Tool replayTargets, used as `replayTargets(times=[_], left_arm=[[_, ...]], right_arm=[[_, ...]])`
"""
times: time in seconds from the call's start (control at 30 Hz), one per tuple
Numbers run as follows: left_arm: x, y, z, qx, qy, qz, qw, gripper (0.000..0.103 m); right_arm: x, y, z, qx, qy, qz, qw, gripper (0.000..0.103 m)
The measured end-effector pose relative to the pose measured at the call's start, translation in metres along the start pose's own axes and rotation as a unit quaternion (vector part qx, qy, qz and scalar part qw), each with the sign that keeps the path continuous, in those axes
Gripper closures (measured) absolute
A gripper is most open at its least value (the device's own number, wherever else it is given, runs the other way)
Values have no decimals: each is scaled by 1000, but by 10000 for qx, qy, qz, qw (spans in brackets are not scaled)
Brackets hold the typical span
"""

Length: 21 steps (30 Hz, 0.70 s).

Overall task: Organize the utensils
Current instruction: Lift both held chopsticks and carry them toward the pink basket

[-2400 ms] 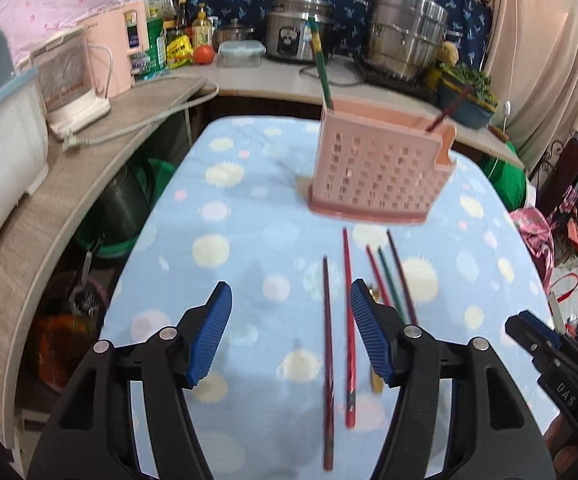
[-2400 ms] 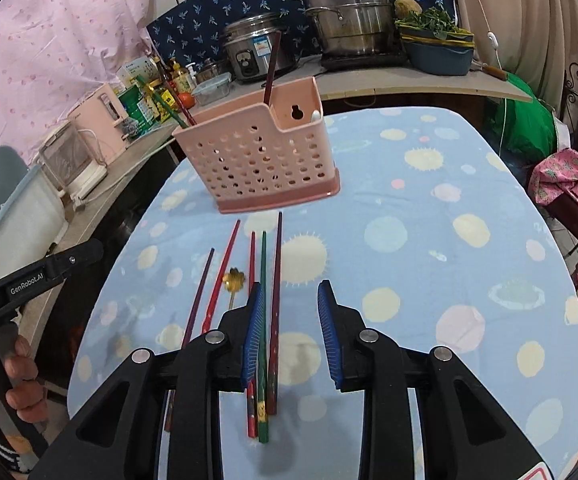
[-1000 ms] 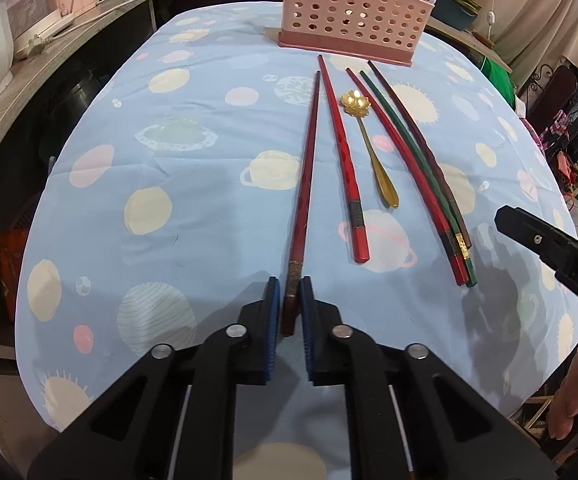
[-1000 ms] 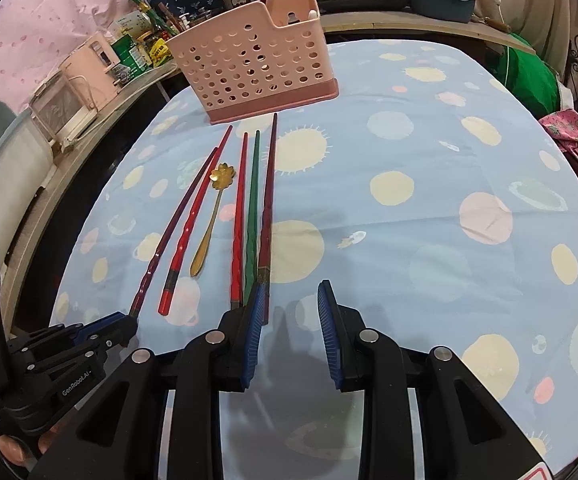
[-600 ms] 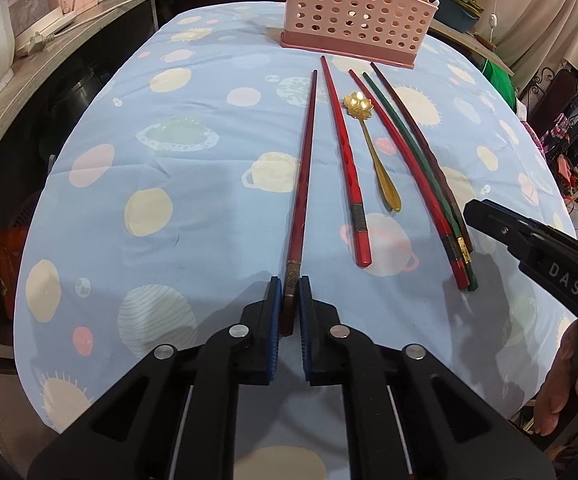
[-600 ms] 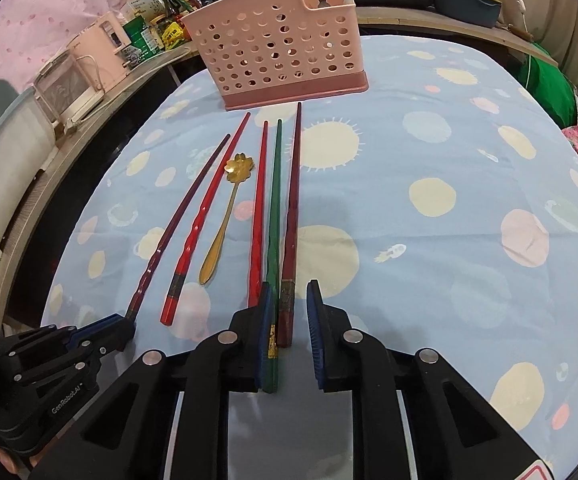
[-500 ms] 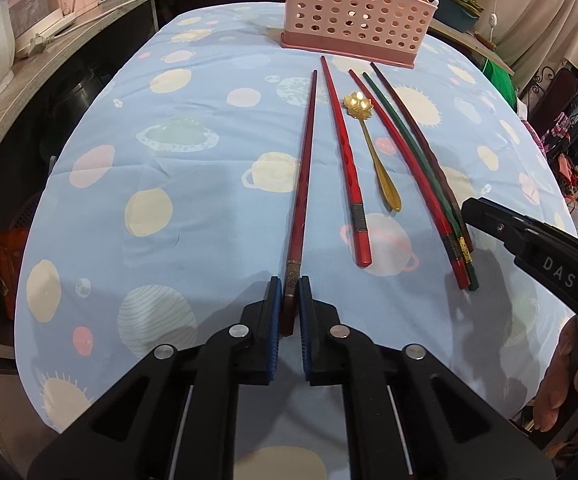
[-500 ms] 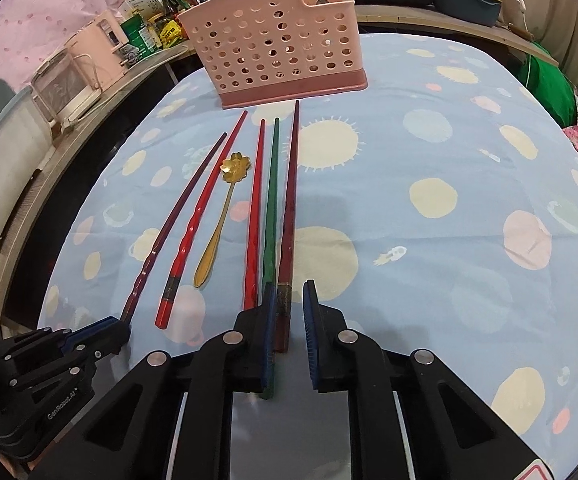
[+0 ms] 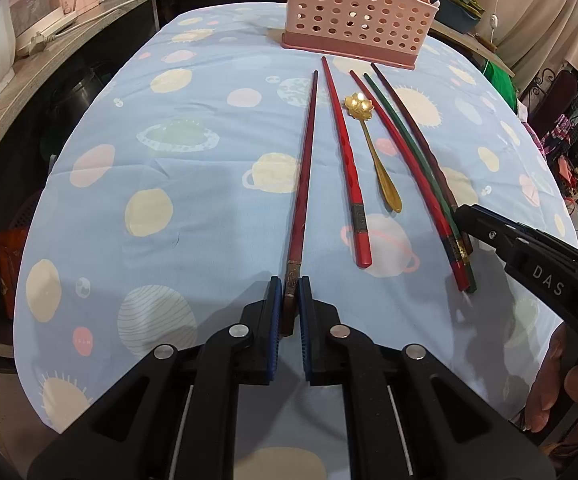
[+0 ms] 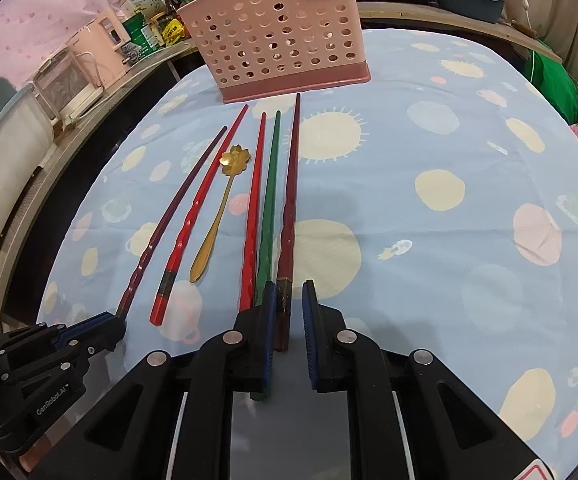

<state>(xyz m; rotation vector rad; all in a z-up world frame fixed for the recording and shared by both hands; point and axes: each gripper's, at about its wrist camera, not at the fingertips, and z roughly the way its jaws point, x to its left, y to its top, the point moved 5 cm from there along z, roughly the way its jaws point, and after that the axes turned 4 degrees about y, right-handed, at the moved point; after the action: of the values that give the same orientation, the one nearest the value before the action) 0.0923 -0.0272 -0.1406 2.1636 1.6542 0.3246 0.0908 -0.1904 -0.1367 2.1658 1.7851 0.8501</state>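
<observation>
tablecloth: pale blue, printed with cream suns, pink and cream dots, ringed planets
basket: salmon pink, rows of round holes, darker pink base
left chopstick: dark maroon, brownish patterned band near the butt
second chopstick: bright red, dull grey-brown band near the butt
spoon: gold, flower-shaped bowl
third chopstick: red
fourth chopstick: dark green
right chopstick: dark brown-maroon, dark patterned band near the butt
left gripper: black body, blue pads
right gripper: black body, blue pads
curtain: pink with small darker specks
</observation>
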Motion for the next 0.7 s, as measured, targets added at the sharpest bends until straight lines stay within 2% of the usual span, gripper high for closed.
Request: replayTargets(times=[0.27, 0.43, 0.53, 0.7], left_arm=[[2, 0, 0, 5, -16, -31, 10000, 94], [2, 1, 0, 4, -20, -36, 10000, 94], [2, 1, 1, 3, -34, -50, 10000, 95], [3, -1, -1, 15, -84, -112, 9999, 95]], right_arm=[[-3, -1, -2, 7, -22, 22, 10000, 91], [4, -6, -1, 14, -254, -264, 9993, 91], [1, -6, -2, 12, -265, -236, 9994, 96], [-5, -8, -8, -22, -247, -140, 9996, 96]])
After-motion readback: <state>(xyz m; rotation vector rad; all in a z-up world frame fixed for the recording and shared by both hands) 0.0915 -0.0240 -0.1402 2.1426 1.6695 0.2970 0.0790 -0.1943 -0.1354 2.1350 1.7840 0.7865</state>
